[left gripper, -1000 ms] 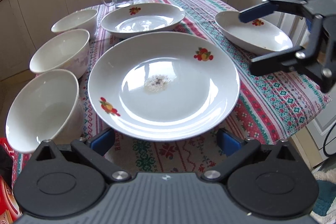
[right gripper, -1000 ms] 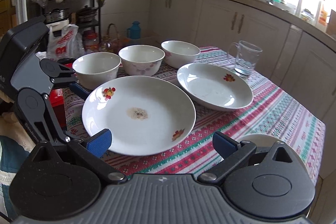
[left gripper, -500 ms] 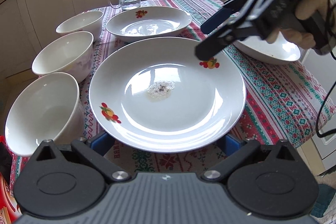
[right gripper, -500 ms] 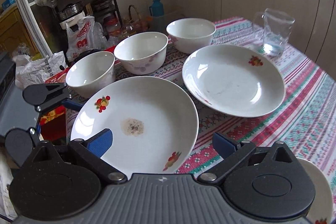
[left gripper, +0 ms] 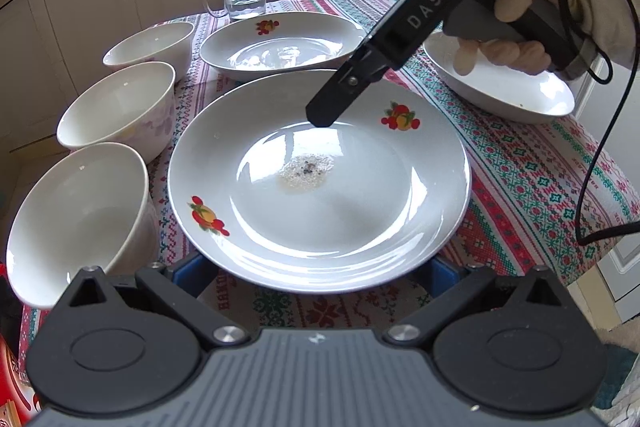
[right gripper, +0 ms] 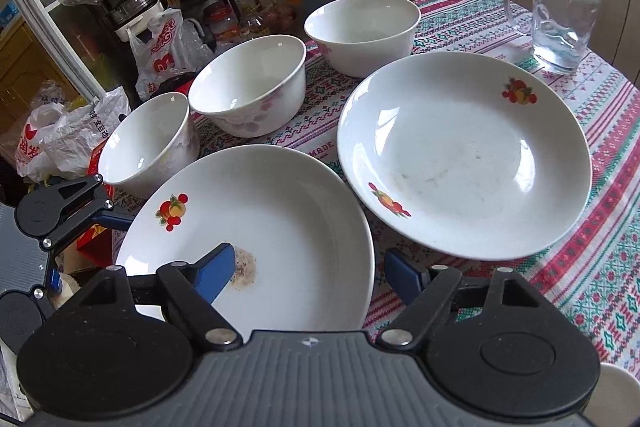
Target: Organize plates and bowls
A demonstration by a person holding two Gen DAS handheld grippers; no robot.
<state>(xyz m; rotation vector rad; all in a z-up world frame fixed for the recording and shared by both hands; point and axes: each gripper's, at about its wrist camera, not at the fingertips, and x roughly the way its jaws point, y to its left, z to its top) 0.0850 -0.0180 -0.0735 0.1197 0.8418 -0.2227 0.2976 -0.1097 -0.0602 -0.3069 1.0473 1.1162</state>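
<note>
A large white plate with fruit decals and a crumb stain lies at the table's near edge. My left gripper stands open at its near rim, with both blue pads tucked just under the rim. My right gripper reaches in from the far right side. Its jaws are closing with the plate's rim between them: one pad is over the plate's well, the other outside the rim. Neither pad presses on it. In the left wrist view one right finger hangs over the plate's far rim.
Three white bowls line the table's edge beside the plate. A second fruit plate lies beyond it, and a third plate under the person's gloved hand. A glass mug stands at the back. Bags and shelves crowd the floor past the bowls.
My right gripper swung in from the right over the large plate, dipped toward its rim and narrowed its jaws. The left gripper and the dishes stayed put.
</note>
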